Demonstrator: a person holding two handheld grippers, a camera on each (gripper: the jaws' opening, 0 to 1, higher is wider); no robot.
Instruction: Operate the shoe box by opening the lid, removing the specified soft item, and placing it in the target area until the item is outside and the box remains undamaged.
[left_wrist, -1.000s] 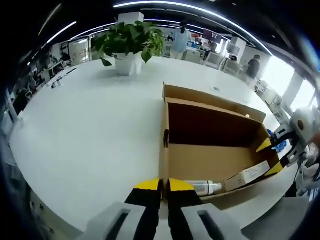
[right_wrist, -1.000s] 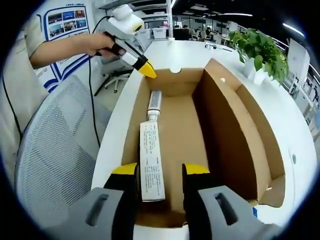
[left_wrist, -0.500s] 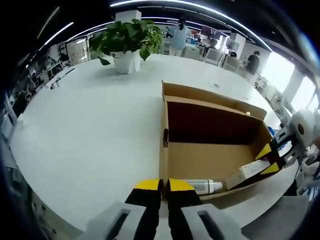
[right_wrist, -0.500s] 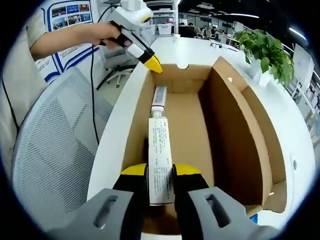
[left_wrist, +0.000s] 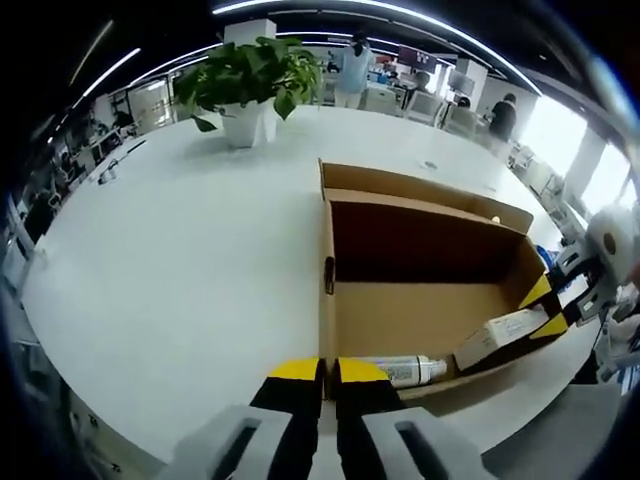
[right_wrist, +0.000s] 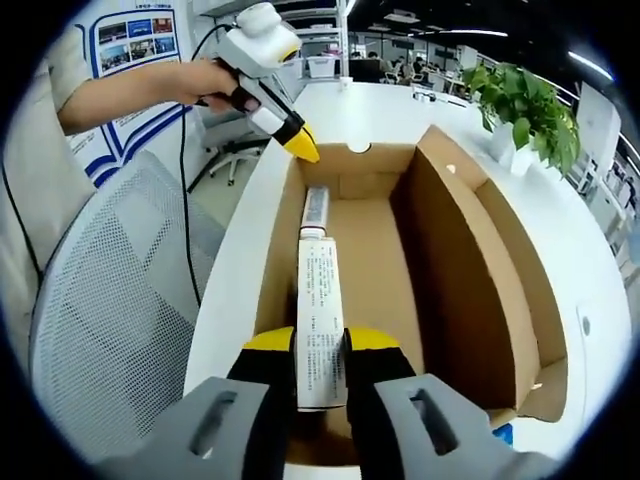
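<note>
Since a second ago, your right gripper (right_wrist: 320, 342) has clamped onto one tube (right_wrist: 320, 318) inside one open box (left_wrist: 430, 260); your left gripper (left_wrist: 328, 371) stays closed, empty.

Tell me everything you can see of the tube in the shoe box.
The tube is long, flat and white, printed with small dark text, ending in a silvery cap at its far end. It lies lengthwise inside the open cardboard shoe box, along the box's left wall in the right gripper view. The right tool is shut on its near flat end, which looks slightly raised; the cap end looks down on the floor.
</note>
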